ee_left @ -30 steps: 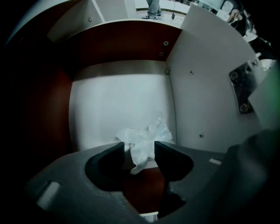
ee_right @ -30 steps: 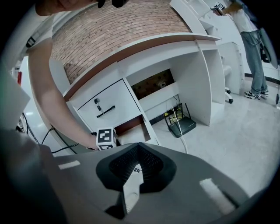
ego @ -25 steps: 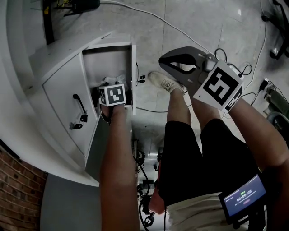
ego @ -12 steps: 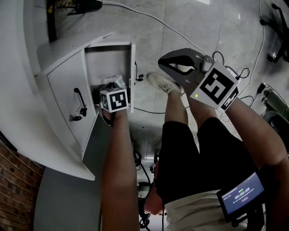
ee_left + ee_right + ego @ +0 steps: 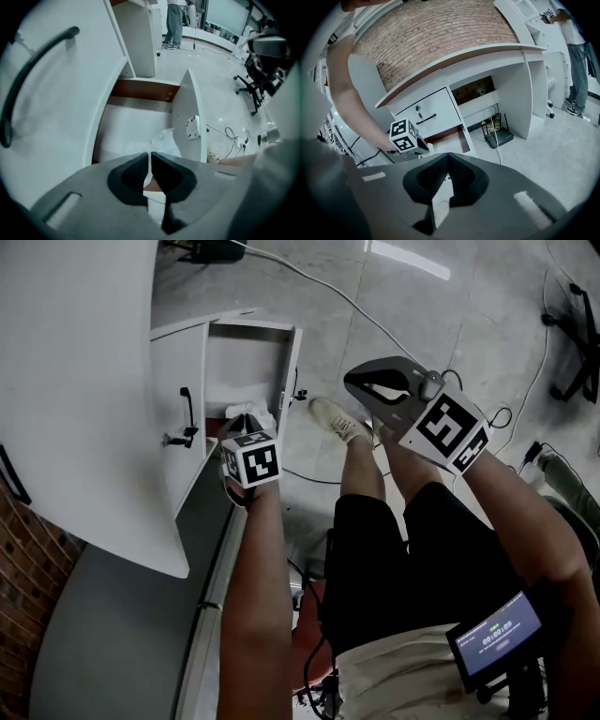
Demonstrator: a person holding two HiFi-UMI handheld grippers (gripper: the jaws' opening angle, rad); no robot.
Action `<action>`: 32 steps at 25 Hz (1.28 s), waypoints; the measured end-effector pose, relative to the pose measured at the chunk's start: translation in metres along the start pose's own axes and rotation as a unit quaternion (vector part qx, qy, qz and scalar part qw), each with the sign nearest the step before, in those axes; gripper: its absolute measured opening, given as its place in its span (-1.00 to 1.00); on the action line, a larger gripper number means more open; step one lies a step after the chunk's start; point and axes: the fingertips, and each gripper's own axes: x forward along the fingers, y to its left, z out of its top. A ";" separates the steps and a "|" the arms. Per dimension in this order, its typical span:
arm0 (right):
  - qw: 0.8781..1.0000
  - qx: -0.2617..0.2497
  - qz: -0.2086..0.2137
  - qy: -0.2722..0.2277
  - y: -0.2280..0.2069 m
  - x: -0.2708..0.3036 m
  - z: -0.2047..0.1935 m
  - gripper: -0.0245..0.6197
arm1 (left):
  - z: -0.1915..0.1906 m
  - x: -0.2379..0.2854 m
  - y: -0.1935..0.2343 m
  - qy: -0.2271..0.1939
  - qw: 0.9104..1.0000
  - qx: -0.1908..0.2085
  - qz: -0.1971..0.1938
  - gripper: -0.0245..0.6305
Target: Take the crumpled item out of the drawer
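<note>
The left hand-held gripper [image 5: 150, 157] reaches down into the open drawer [image 5: 187, 103] from the front. That is the only way in, since the white table [image 5: 94, 381] overhangs the drawer from above. Its jaws are drawn almost together, with only a thin slit between the pads. In the left gripper view white material shows in that slit, and the crumpled item [image 5: 165, 140], a pale, plastic-looking wad, lies just behind the tips. It looks as if a fold of it is pinched, though the jaws cover the contact itself. The item sits at the drawer's front, close to the right side wall, not yet clear of it.

The right hand-held gripper [image 5: 449, 159] is held up and well apart over the floor [image 5: 450, 315], above the person's knee. Its jaws are closed with nothing between them. It seems parked there to keep out of the left arm's way.

Much is hidden. In the head view the marker cube [image 5: 253, 460] covers the left jaws and most of the wad. The closed front with the black handle [image 5: 33, 70] fills the left of the left gripper view. The drawer's back corner and the underside of the item cannot be made out, so I cannot say whether anything else lies in there.
</note>
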 end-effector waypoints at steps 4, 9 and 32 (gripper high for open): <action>1.000 -0.012 0.006 0.007 0.009 -0.009 0.012 -0.90 | 0.005 -0.037 0.006 -0.029 0.999 -0.028 0.012 -0.86; 1.000 -0.025 0.013 0.009 0.018 -0.013 0.019 -0.90 | 0.002 -0.072 0.001 -0.071 0.995 -0.070 0.012 -0.86; 0.993 -0.113 0.021 0.022 0.074 -0.057 0.111 -0.90 | 0.035 -0.256 -0.007 -0.271 0.949 -0.156 -0.036 -0.86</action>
